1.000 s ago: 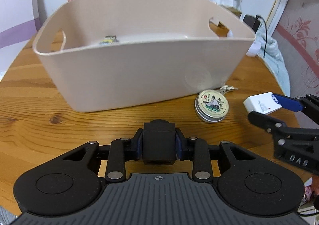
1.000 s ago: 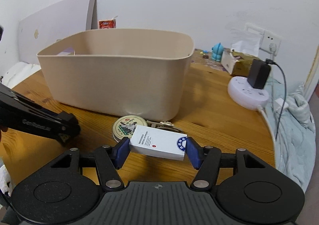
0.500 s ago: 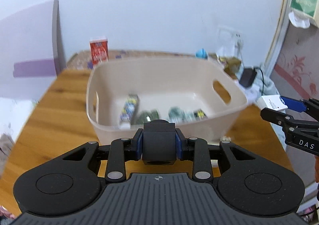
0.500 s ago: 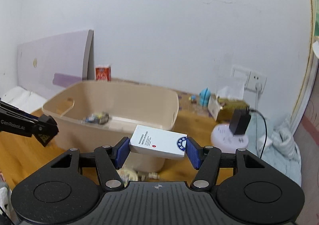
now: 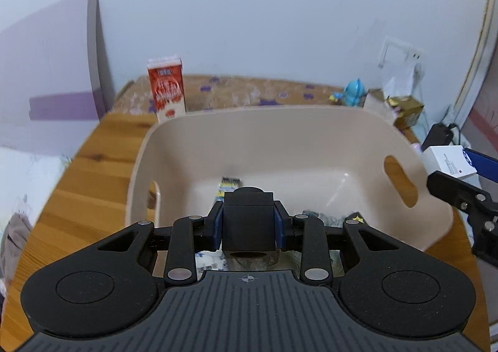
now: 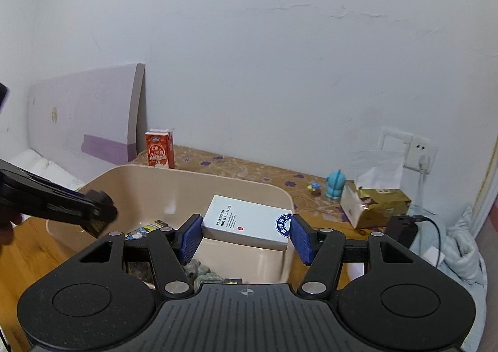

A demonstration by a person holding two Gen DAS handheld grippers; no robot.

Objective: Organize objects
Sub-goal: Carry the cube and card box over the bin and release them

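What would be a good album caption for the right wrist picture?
Right gripper carries a white box over the beige bin, ready to drop it in.

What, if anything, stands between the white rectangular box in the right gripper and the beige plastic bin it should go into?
Nothing visible does. The right gripper holds the white rectangular box over the open beige plastic bin. The left gripper, shut on a black cube, is off to the side. Small packets lie on the bin floor.

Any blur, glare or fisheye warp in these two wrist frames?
Left wrist: black block in the left gripper is sharp, red carton and back ledge are soft, door frame bows at the right edge. Right wrist: white box print is crisp, a small glare spot sits on the beige bin wall, corners vignette.
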